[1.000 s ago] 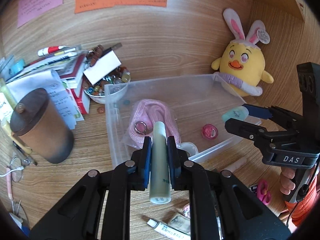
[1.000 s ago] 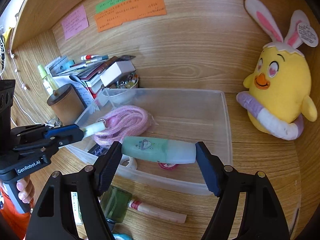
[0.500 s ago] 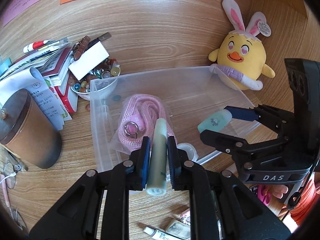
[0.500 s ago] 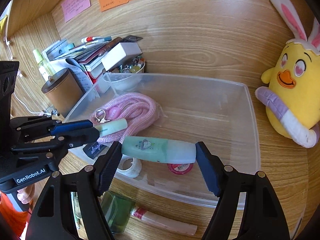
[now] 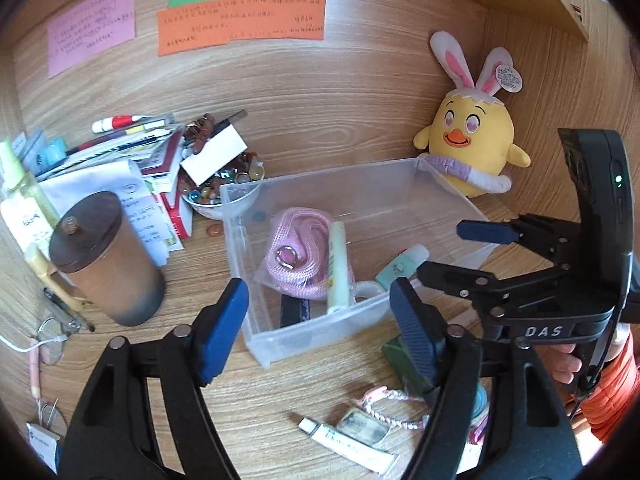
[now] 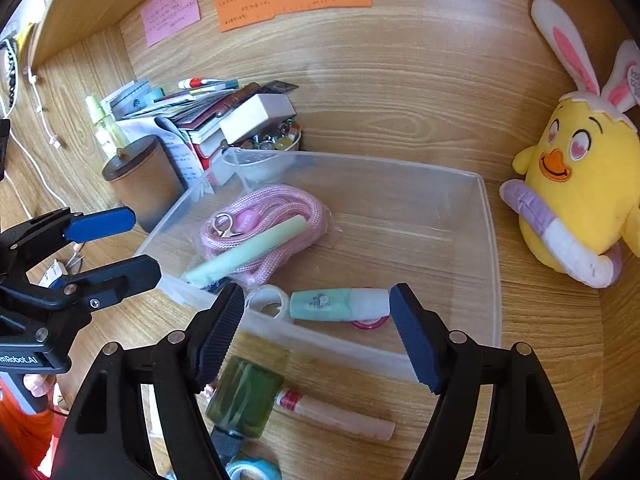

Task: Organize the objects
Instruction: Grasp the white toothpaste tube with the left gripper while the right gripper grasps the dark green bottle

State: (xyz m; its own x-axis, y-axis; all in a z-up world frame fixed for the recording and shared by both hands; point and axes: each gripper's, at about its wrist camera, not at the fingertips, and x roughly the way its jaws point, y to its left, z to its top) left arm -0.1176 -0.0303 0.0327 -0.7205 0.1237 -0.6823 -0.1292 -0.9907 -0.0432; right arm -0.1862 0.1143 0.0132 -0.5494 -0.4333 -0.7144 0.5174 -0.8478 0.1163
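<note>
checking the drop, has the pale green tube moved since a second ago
Yes. The pale green tube has left the left gripper, whose jaws have just been opening, and now lies on the pink rope inside the clear bin.

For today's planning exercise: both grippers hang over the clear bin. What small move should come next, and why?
Probably lift the left gripper away toward the desk clutter. Its jaws have just been opening and nothing sits between them; the pale green tube lies in the clear bin on the pink rope. The green bottle still lies outside.
</note>
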